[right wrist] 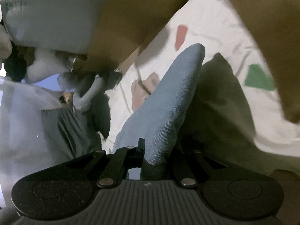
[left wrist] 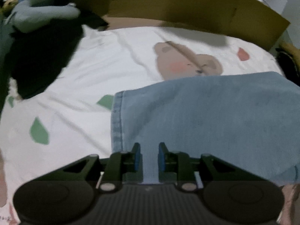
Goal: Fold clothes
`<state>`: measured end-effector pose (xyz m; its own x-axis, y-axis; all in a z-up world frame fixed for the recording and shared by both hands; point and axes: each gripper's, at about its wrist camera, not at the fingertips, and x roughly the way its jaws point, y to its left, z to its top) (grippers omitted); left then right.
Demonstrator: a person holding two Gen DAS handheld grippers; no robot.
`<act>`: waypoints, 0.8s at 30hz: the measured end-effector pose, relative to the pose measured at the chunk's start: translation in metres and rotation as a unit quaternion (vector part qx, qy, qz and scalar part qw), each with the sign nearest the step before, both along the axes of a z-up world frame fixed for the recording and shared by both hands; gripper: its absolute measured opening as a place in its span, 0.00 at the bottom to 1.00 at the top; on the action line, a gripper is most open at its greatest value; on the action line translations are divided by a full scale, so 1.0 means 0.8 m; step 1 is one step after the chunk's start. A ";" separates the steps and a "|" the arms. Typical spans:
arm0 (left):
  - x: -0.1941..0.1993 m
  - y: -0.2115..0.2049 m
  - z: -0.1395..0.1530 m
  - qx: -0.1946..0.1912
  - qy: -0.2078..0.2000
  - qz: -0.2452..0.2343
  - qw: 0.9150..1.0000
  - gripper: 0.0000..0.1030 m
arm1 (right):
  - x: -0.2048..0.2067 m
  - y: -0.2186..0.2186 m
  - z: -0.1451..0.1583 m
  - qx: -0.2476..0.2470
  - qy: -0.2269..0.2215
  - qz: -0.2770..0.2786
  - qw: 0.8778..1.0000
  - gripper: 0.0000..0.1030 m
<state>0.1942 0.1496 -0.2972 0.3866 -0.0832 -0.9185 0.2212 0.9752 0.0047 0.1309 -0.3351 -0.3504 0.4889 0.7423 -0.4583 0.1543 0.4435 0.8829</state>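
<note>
Gripping a fold of blue denim jeans with right gripper, jaws clenched tight on the cloth; fabric bunched between them and running up and away from the fingertips in a lifted ridge, shadow beneath it on the white printed bedsheet. Only one black finger clearly seen on the left of the fold, the other hidden behind denim.

Looking down through left gripper onto the same jeans, lying flat over the bedsheet. Jaws narrowly apart, blue pads on either side of a strip of denim showing in the gap; cannot tell whether pads press the cloth or just hover over it. Stitched hem of jeans just left of the fingertips, running top to bottom. Bulk of denim spreading right of and beyond the gripper, partly covering a bear print on the sheet.

Dark clothing heaped at upper left, well apart from jeans. Cardboard box along the far edge. Blurred throughout.
</note>
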 end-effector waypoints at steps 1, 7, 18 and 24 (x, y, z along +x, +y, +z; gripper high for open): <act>0.002 -0.007 -0.002 -0.006 0.001 -0.006 1.000 0.23 | -0.004 -0.009 0.003 -0.003 0.000 -0.005 1.000 0.05; 0.007 -0.058 -0.016 -0.034 0.004 -0.050 0.998 0.23 | -0.043 -0.056 -0.013 -0.011 0.037 -0.048 0.998 0.05; -0.014 -0.160 -0.039 -0.074 0.030 -0.159 0.984 0.26 | -0.079 -0.082 -0.090 -0.027 0.115 -0.056 0.991 0.09; -0.037 -0.181 -0.051 -0.085 0.049 -0.196 0.976 0.27 | -0.095 -0.082 -0.105 -0.060 0.131 -0.009 0.990 0.26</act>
